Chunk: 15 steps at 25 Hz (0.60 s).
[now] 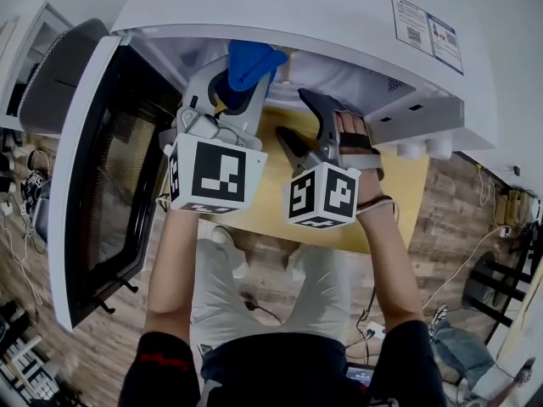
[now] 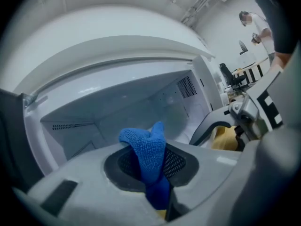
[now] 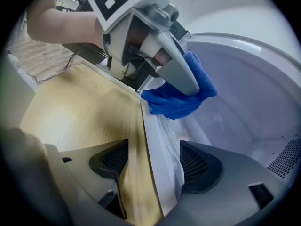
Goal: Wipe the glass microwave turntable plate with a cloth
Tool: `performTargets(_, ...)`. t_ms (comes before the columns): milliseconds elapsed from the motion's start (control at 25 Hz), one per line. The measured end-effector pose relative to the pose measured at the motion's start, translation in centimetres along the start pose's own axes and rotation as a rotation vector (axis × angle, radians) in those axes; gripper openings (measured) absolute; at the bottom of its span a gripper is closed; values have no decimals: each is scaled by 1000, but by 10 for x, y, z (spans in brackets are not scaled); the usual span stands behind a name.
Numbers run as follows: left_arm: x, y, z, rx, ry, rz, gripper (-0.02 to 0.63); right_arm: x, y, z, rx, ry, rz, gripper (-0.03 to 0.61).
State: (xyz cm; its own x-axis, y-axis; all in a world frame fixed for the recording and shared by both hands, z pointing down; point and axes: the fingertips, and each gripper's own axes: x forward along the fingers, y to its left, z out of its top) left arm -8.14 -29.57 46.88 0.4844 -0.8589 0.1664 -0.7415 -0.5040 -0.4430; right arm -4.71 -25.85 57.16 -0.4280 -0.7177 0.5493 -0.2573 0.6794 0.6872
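Door [image 1: 93, 185] of the microwave [image 1: 339, 24] stands open at left. My left tongs [image 2: 157, 175] are clamped on the blue cloth [image 2: 148, 147] at the cavity [image 2: 141, 102] mouth. My right tongs [image 3: 155, 166] gape astride its front sill, beside the tabletop [image 3: 75, 112]. The cavity looks bare and I can't make out the plate, so I'd reach lower and press the cloth flat.

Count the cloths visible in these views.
1: a blue cloth clamped in the left hand-held gripper, at the mouth of the open microwave. Others could be hidden inside the cavity.
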Motion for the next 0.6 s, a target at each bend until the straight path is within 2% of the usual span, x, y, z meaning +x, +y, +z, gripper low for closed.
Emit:
performTargets(160, 14, 7, -6, 5, 25, 7, 61, 0, 0, 0, 3, -7, -8, 301)
performTargets(320, 29, 10, -13, 65, 73, 6, 61, 0, 0, 0, 1, -7, -7, 301)
performTargets(600, 53, 10, -23, 125, 148, -21, 61, 0, 0, 0, 1, -11, -9, 301)
